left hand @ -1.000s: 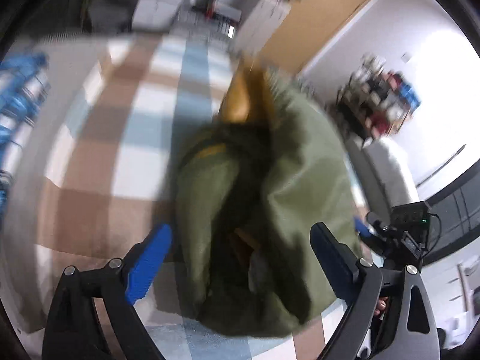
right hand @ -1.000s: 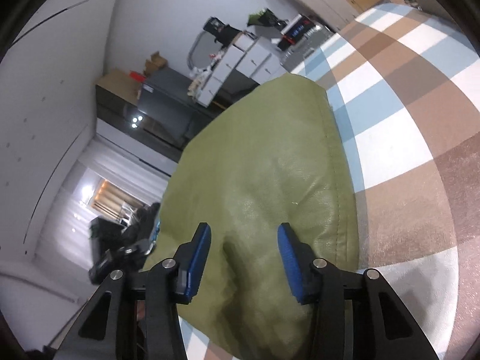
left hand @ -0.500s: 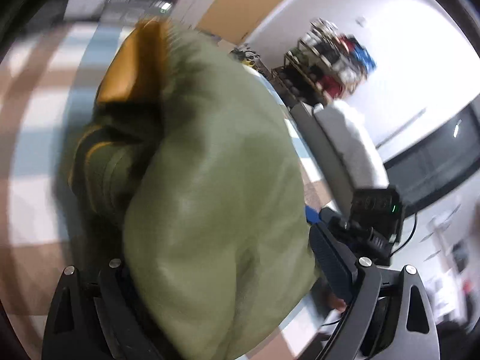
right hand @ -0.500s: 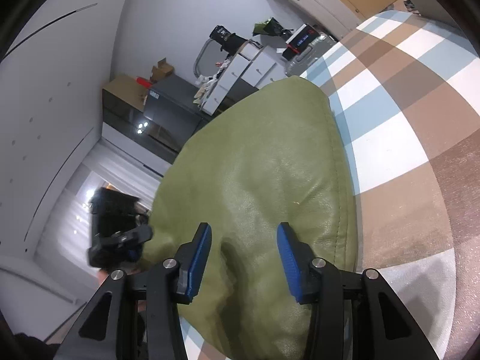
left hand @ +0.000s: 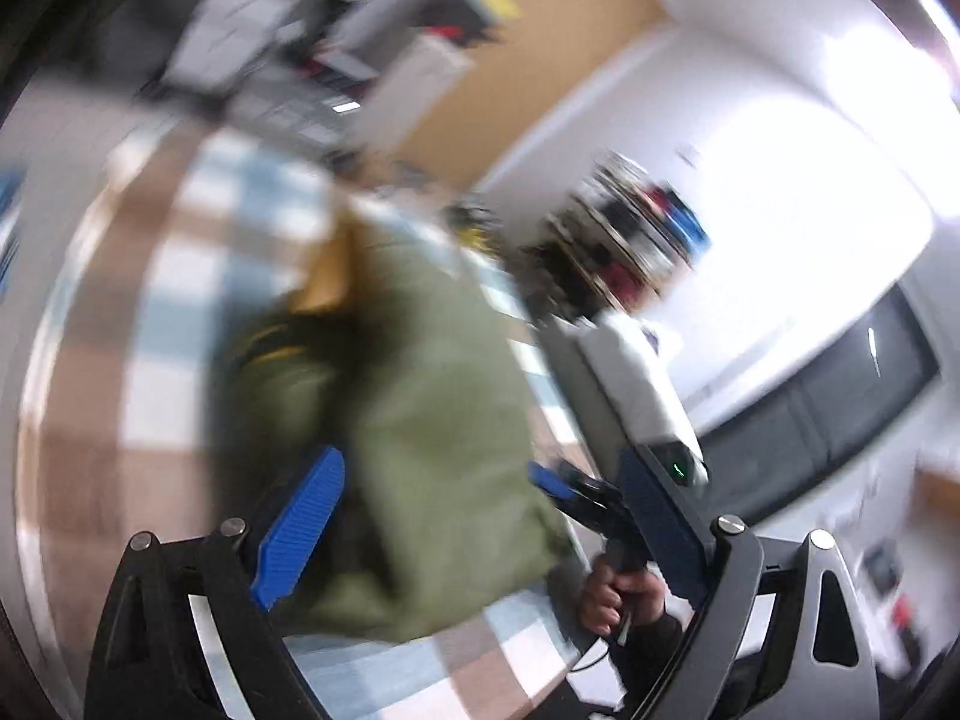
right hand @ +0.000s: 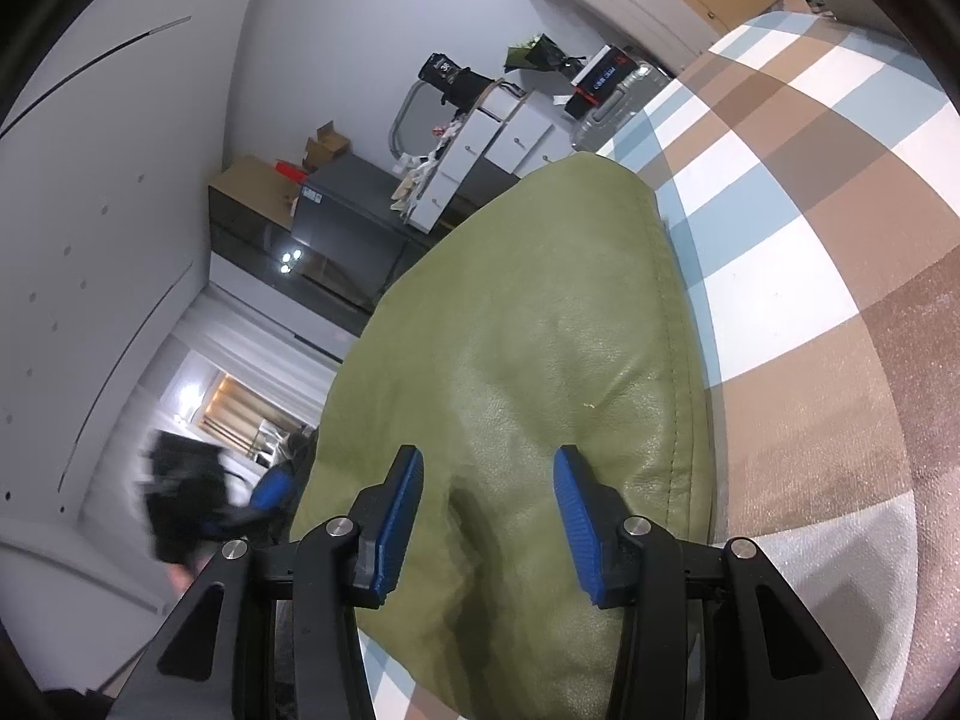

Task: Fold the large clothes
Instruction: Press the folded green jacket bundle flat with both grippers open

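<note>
Right wrist view, nearest: the right gripper (right hand: 487, 519) has its jaws spread partway, with the blue pads (right hand: 401, 519) hovering over the olive-green jacket (right hand: 528, 372). No fabric is pinched between the pads in this view; whether the tips touch the cloth cannot be determined. The jacket lies in a rounded, folded mass on the checked cover (right hand: 840, 228), a surface of brown, white and pale-blue squares. A stitched seam runs along the jacket's right-hand edge. To the left, beside the jacket, the other gripper appears as a dark blur.

Left wrist view, heavily motion-blurred: the left gripper (left hand: 480, 516) has its jaws wide apart and holds nothing. Its blue pad (left hand: 300, 528) sits at the near-left edge of the jacket (left hand: 432, 420), which lies between the two fingers. A yellow-tan lining (left hand: 330, 270) shows at the jacket's far end. At lower right, a hand (left hand: 618, 594) grips the handle of the right gripper.

Farther back: white drawer units (right hand: 480, 150) and a wooden door (left hand: 540, 42).
</note>
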`<state>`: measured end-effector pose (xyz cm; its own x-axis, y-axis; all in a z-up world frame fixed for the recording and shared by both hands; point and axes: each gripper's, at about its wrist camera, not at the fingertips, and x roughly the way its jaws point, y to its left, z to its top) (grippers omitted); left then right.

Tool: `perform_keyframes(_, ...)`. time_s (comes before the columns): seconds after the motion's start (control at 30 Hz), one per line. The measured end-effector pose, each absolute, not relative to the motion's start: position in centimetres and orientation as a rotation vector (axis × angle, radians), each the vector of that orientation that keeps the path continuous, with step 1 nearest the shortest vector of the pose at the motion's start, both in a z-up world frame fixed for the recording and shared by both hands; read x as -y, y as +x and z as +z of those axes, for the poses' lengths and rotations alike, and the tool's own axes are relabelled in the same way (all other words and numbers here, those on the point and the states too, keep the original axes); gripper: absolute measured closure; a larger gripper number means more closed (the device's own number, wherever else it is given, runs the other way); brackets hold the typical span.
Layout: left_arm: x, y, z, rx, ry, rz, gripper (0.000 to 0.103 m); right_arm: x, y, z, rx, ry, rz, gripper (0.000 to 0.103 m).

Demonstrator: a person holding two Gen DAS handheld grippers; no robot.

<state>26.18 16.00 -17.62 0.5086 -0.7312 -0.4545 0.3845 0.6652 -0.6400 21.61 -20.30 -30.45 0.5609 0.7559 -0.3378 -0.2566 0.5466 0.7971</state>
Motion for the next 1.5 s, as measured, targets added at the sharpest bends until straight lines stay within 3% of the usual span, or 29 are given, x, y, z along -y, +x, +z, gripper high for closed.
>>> perform_keyframes(0.1,-11.8,26.4,-18.8,-0.828,-0.329,-0.788,0.012,20.0,21.3,-30.2,-0.748,0.735,0.644,0.065)
perform_keyframes(0.17,-11.4,27.2,-22.5,-0.922,-0.273,-0.702,0.013,19.8,21.1,-30.1,-0.761,0.706,0.605,0.076)
perform_keyframes(0.2,-11.4,27.8,-24.6,-0.955,-0.251,-0.627,0.018,19.6,21.1,-29.9,-0.769,0.688,0.59,0.079)
perform_keyframes(0.23,-12.5,27.8,-26.2,-0.963,-0.245,-0.576,0.04,19.4,21.1,-29.7,-0.78,0.663,0.58,0.083)
perform_keyframes(0.3,-13.6,28.0,-28.1,-0.939,-0.249,-0.522,0.055,18.3,21.2,-28.1,-0.82,0.528,0.556,0.085)
perform_keyframes(0.33,-13.5,28.0,-28.3,-0.925,-0.254,-0.517,0.056,17.6,21.4,-26.6,-0.822,0.47,0.565,0.085)
perform_keyframes(0.47,-13.9,27.1,-28.6,-0.879,-0.252,-0.508,0.056,13.1,22.5,-19.4,-0.741,0.255,0.616,0.085)
perform_keyframes(0.6,-13.5,26.6,-28.8,-0.832,-0.253,-0.518,0.056,6.2,27.2,-16.3,-0.825,0.041,0.601,0.085)
perform_keyframes(0.73,-13.4,26.5,-28.5,-0.798,-0.253,-0.52,0.056,-0.4,32.6,-17.6,-0.935,-0.179,0.555,0.085)
perform_keyframes(0.83,-13.1,26.5,-28.4,-0.777,-0.25,-0.517,0.056,-4.0,36.2,-21.9,-1.14,-0.273,0.548,0.075)
perform_keyframes(0.93,-13.2,26.4,-28.4,-0.766,-0.244,-0.502,0.056,-6.0,37.7,-25.2,-1.226,-0.4,0.502,0.075)
perform_keyframes(1.17,-13.9,26.0,-28.5,-0.759,-0.29,-0.519,0.056,-6.2,38.2,-26.4,-1.223,-0.386,0.497,0.076)
perform_keyframes(1.33,-13.5,25.4,-28.4,-0.757,-0.266,-0.522,0.056,-4.5,37.1,-21.7,-1.184,-0.39,0.506,0.077)
perform_keyframes(1.4,-13.4,25.3,-28.4,-0.757,-0.266,-0.523,0.056,-2.8,36.8,-19.2,-1.109,-0.412,0.432,0.058)
perform_keyframes(1.43,-13.4,25.3,-28.4,-0.757,-0.269,-0.524,0.056,-1.6,36.8,-18.1,-1.078,-0.422,0.382,0.032)
perform_keyframes(1.47,-13.4,25.3,-28.4,-0.757,-0.27,-0.525,0.056,-0.8,36.9,-17.5,-1.066,-0.425,0.354,0.022)
perform_keyframes(1.5,-13.4,25.2,-28.4,-0.756,-0.27,-0.525,0.056,0.3,37.2,-17.1,-1.06,-0.431,0.321,0.023)
